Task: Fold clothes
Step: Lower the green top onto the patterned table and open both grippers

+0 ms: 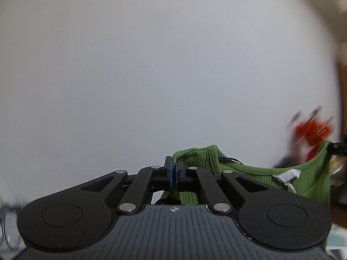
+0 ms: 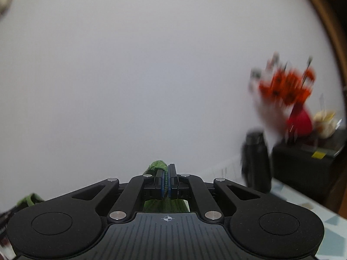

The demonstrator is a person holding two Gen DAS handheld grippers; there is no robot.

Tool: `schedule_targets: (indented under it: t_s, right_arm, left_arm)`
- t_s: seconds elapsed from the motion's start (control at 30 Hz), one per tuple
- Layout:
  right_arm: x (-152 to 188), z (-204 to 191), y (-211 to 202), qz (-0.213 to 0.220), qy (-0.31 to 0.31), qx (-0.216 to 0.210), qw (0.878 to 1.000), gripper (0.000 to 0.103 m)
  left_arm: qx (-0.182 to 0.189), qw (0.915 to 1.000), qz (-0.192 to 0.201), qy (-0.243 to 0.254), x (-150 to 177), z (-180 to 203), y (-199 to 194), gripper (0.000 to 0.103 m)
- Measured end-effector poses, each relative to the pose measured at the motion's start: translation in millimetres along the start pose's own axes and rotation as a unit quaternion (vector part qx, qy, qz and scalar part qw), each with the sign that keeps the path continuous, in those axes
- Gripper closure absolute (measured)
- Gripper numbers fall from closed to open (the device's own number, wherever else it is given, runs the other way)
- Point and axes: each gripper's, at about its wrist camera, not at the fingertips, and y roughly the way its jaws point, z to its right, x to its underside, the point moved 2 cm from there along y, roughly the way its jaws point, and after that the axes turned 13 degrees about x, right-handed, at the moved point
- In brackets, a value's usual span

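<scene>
One green ribbed top is seen, held up in the air in front of a white wall. A white tag is sewn inside it. Two grippers are seen. One edge is pinched tight by the left gripper, another by the right gripper. One black bottle is seen, blurred.

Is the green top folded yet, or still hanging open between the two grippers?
Not folded: the green top hangs spread, pinched by the left gripper and the right gripper, neckline and white label showing.
</scene>
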Motion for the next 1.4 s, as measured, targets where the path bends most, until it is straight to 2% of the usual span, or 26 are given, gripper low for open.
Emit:
schedule_targets:
  t_s: [0.1, 0.2, 0.33, 0.47, 0.5, 0.53, 0.57, 0.6, 0.63, 0.7, 0.77, 0.9, 0.97, 1.03, 1.13, 1.23, 1.3, 1.4]
  right_arm:
    - [28, 4, 91, -0.055, -0.021, -0.013, 0.998, 0.100]
    - [63, -8, 166, -0.104, -0.063, -0.025, 0.992, 0.100]
    - [118, -16, 238, -0.175, -0.109, -0.030, 0.978, 0.100]
    - [169, -33, 275, -0.220, -0.157, -0.029, 0.962, 0.100]
    - [178, -35, 281, -0.228, -0.171, -0.030, 0.958, 0.100]
    - [185, -36, 286, -0.235, -0.186, -0.031, 0.953, 0.099]
    - [193, -39, 286, -0.237, -0.206, -0.030, 0.949, 0.094]
    - [198, -45, 281, -0.236, -0.227, -0.025, 0.944, 0.085]
    - [202, -48, 281, -0.238, -0.243, -0.017, 0.940, 0.080]
    - [204, -48, 280, -0.246, -0.253, 0.004, 0.936, 0.059]
    - [197, -44, 271, -0.249, -0.241, 0.012, 0.938, 0.045]
    - [168, -20, 235, -0.257, -0.193, -0.001, 0.947, 0.037]
    - [154, 0, 206, -0.254, -0.166, -0.004, 0.953, 0.032]
    - [147, 24, 173, -0.256, -0.137, 0.000, 0.957, 0.031]
    - [146, 66, 120, -0.272, -0.093, 0.023, 0.957, 0.033]
    - [166, 103, 67, -0.299, -0.070, 0.056, 0.950, 0.041]
    - [183, 120, 35, -0.316, -0.061, 0.074, 0.944, 0.049]
    - [209, 132, -7, -0.342, -0.052, 0.067, 0.936, 0.061]
  left_arm:
    - [-0.056, 0.9971, -0.052, -0.001, 32, -4, 65, 0.100]
    - [-0.101, 0.9895, -0.103, -0.002, 71, -11, 113, 0.100]
    - [-0.120, 0.9757, -0.174, 0.057, 125, -7, 154, 0.099]
    - [-0.121, 0.9584, -0.251, 0.062, 162, -6, 166, 0.095]
    - [-0.122, 0.9534, -0.269, 0.061, 171, -6, 168, 0.089]
    - [-0.121, 0.9487, -0.286, 0.057, 177, -6, 167, 0.068]
    - [-0.112, 0.9474, -0.295, 0.056, 175, -5, 170, 0.052]
    - [-0.101, 0.9469, -0.300, 0.055, 172, -4, 174, 0.026]
    - [-0.090, 0.9462, -0.306, 0.054, 170, -3, 178, 0.024]
    - [-0.074, 0.9464, -0.308, 0.062, 157, 2, 172, 0.023]
    - [-0.062, 0.9446, -0.316, 0.065, 140, 6, 172, 0.020]
    - [0.008, 0.9485, -0.315, 0.036, 115, 20, 141, 0.017]
    - [0.049, 0.9470, -0.315, 0.037, 111, 31, 120, 0.015]
    - [0.090, 0.9423, -0.319, 0.044, 113, 44, 93, 0.015]
    - [0.147, 0.9270, -0.342, 0.042, 130, 67, 52, 0.015]
    - [0.204, 0.9075, -0.365, 0.039, 147, 90, 11, 0.015]
    - [0.233, 0.8977, -0.370, 0.049, 154, 107, -8, 0.015]
    - [0.276, 0.8822, -0.376, 0.066, 163, 133, -36, 0.015]
